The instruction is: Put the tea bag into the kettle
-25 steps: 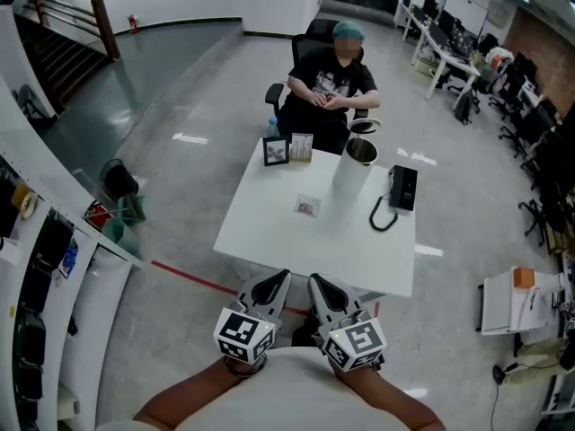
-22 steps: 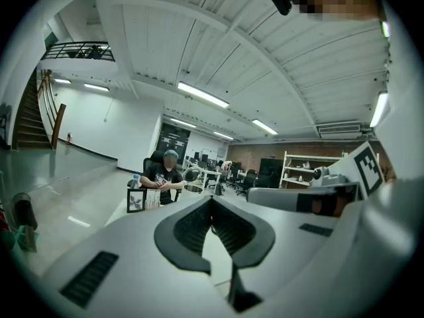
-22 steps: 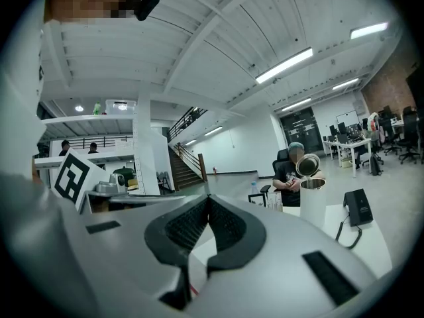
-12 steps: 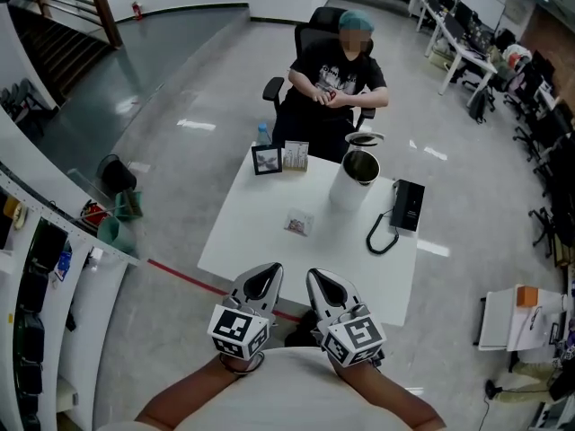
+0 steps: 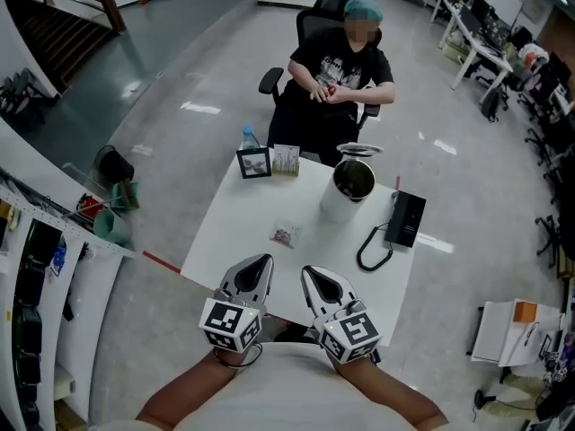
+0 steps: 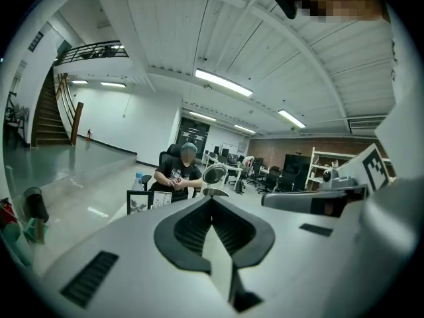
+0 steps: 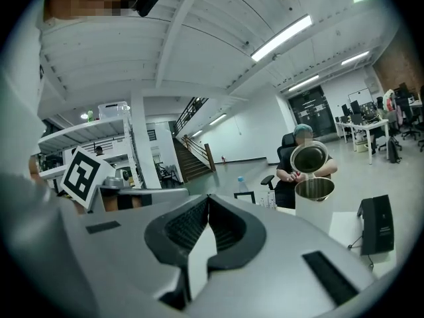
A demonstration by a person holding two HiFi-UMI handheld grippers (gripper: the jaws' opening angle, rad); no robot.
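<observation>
Both forearms are sticking out forward side by side, with the left tool [image 5: 259,264] and right tool [image 5: 311,275] hovering over the tabletop's [image 5: 235,241] near edge, pointing slightly down. Each tool's jaws are pressing together on nothing. The tea bag [image 5: 286,235] is lying near the tabletop's middle, well apart from both tools, and the kettle [image 5: 349,187] is standing lid-open near the far edge, right of centre.

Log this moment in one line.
left gripper: shut, empty | right gripper: shut, empty | tea bag: on table | kettle: open
</observation>
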